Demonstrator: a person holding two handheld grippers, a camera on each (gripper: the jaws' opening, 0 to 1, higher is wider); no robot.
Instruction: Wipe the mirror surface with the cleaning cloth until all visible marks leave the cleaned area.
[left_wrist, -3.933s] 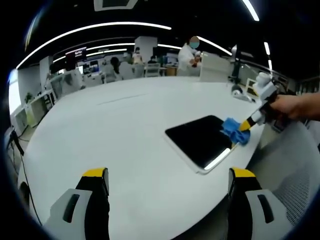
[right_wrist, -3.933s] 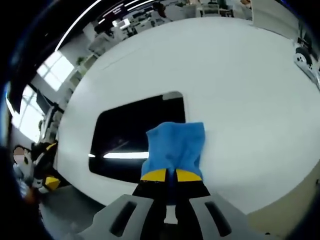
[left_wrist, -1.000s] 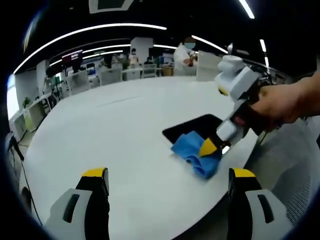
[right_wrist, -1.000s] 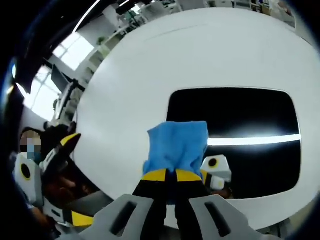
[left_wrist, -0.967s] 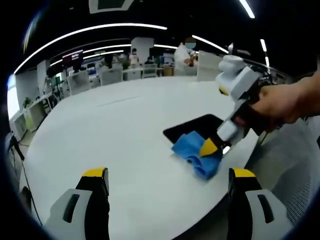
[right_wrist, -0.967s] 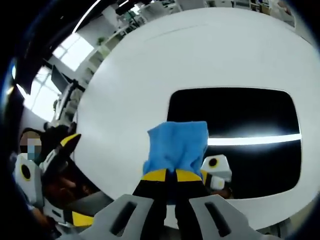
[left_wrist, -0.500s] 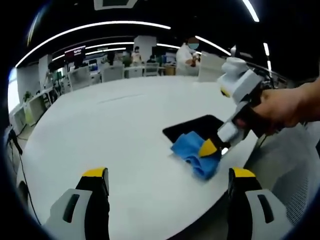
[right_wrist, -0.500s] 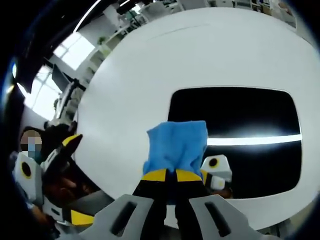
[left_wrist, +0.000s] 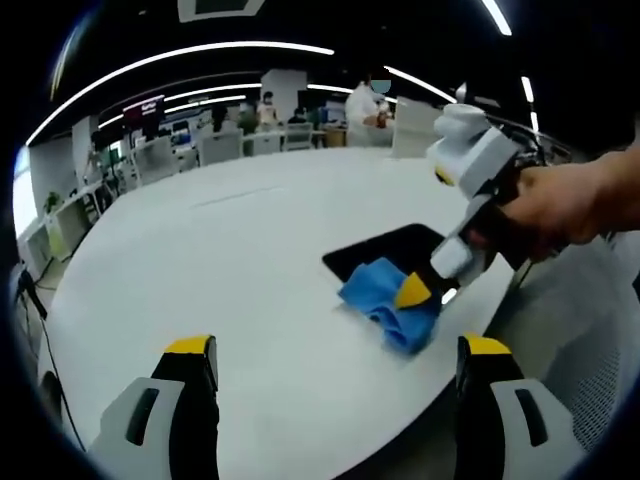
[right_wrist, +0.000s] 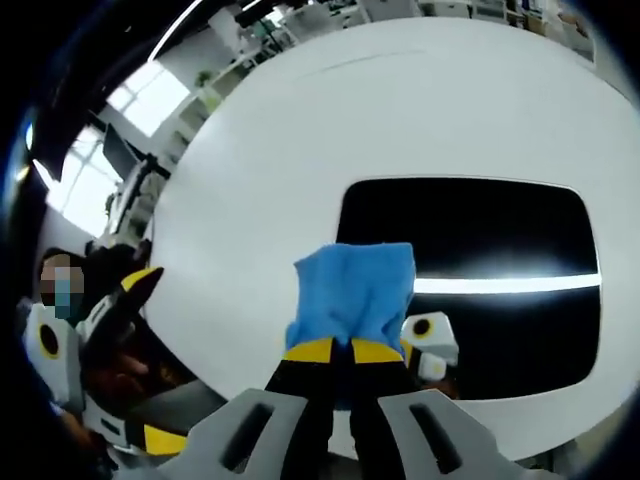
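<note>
A dark rectangular mirror (right_wrist: 480, 270) lies flat on the round white table (right_wrist: 300, 150), reflecting a bright ceiling light strip. My right gripper (right_wrist: 342, 350) is shut on a blue cleaning cloth (right_wrist: 355, 290), pressing it down at the mirror's near left end. In the left gripper view, the mirror (left_wrist: 385, 250) shows past the cloth (left_wrist: 385, 300), and the right gripper (left_wrist: 412, 293), held by a hand, comes in from the right. My left gripper (left_wrist: 335, 350) hovers open over the table's near edge, holding nothing.
The table's edge (left_wrist: 470, 310) runs just beyond the mirror. An office with desks, chairs and people (left_wrist: 375, 105) lies far behind. In the right gripper view, the left gripper (right_wrist: 110, 310) and a person sit at the lower left.
Over the last second almost nothing moved. Compared with several seconds ago, my right gripper has carried the cloth across the mirror to its other end.
</note>
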